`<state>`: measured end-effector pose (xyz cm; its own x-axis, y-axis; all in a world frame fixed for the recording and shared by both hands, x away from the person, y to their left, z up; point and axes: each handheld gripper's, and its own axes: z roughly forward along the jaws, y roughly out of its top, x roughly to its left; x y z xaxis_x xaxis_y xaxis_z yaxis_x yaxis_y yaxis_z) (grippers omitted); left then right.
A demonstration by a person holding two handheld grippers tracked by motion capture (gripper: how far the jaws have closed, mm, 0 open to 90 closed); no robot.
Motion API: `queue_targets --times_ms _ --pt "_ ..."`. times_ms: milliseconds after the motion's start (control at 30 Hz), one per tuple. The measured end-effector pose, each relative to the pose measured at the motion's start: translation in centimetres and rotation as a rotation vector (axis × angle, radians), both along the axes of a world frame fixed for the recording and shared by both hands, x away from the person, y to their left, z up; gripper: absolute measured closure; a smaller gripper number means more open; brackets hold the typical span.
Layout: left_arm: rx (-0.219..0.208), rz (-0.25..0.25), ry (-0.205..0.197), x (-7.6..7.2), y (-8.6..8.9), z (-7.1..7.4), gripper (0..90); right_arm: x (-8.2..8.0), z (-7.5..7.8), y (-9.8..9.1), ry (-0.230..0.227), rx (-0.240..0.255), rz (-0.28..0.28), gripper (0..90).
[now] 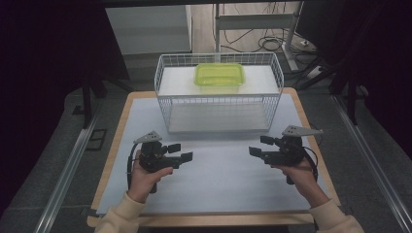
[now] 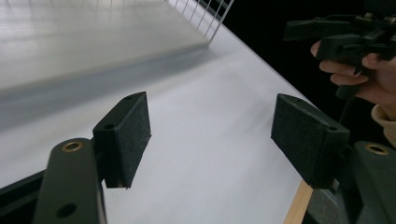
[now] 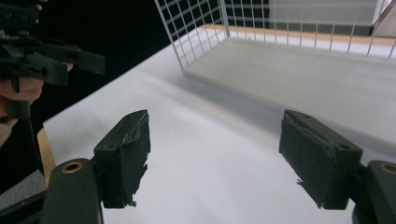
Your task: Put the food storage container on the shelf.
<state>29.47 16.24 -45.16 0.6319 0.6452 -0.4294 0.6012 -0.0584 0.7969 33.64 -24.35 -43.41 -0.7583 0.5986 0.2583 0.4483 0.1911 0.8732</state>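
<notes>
A white wire basket (image 1: 217, 104) stands at the back of the table, and a yellow-green lidded container (image 1: 219, 75) sits on a white shelf inside it. My left gripper (image 1: 180, 152) hovers low over the white mat, left of centre, open with nothing between its pads (image 2: 128, 135). My right gripper (image 1: 260, 145) mirrors it on the right side, jaws wide and empty, pads (image 3: 126, 156) worn at the edges. The two grippers point toward each other across the mat. The basket's wire corner (image 3: 187, 35) rises beyond the right gripper's jaws.
A white mat (image 1: 218, 179) covers the wooden table (image 1: 121, 116). Metal rails (image 1: 68, 170) run along both sides of the table. Desk legs and cables (image 1: 272, 41) lie on the floor behind. In the left gripper view the other hand's gripper (image 2: 345, 39) shows at upper right.
</notes>
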Motion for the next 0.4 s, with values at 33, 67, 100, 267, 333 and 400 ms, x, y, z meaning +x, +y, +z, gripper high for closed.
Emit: queue_targets --times_ms 33,67,100,267,333,400 --pt "-0.001 0.002 0.0 0.03 0.01 -0.1 27.9 -0.11 -0.34 -0.07 0.004 -0.006 0.0 25.0" --pt "-0.002 0.004 0.001 0.04 -0.01 -0.16 27.9 -0.17 -0.61 -0.11 0.003 -0.008 -0.002 25.0" --pt "-0.003 0.004 0.0 0.04 -0.05 -0.2 28.0 -0.21 -0.79 -0.15 0.002 -0.009 -0.004 24.9" --pt "-0.009 0.0 0.002 -0.04 -0.22 -0.49 28.0 -0.34 -0.85 -0.38 -0.014 -0.002 -0.004 24.1" --pt "-0.008 0.0 0.003 -0.08 -0.3 -0.57 28.0 -0.47 -0.8 -0.46 -0.016 0.005 -0.001 23.5" --pt "-0.009 -0.004 0.002 -0.08 -0.38 -0.6 27.9 -0.62 -0.84 -0.57 -0.015 0.001 0.0 22.9"
